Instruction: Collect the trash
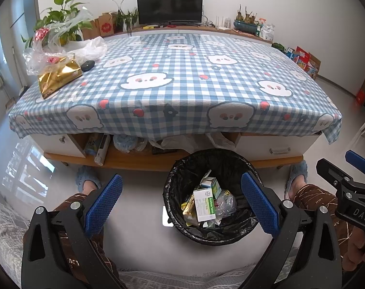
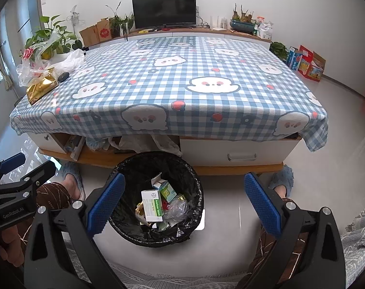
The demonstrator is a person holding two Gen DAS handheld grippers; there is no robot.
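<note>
A round bin with a black liner [image 1: 182, 168] [image 2: 189, 175] stands on the floor in front of the table. It holds a white and green medicine box [image 1: 204, 203] [image 2: 152, 206], a smaller green carton, gold wrappers and clear plastic. My left gripper [image 1: 182, 204] is open and empty, held low above the bin's left side. My right gripper [image 2: 184, 201] is open and empty, just right of the bin. A gold foil bag [image 1: 58, 77] [image 2: 40, 88] and clear plastic bags [image 1: 49, 48] [image 2: 37, 62] lie at the table's far left corner.
The table wears a blue checked cloth [image 1: 182, 72] [image 2: 182, 77]. A black mouse [image 1: 87, 65] lies by the bags. Under the table are an open shelf with clutter and a white drawer [image 2: 240, 155]. My slippered feet rest on the floor. A TV and plants stand at the back.
</note>
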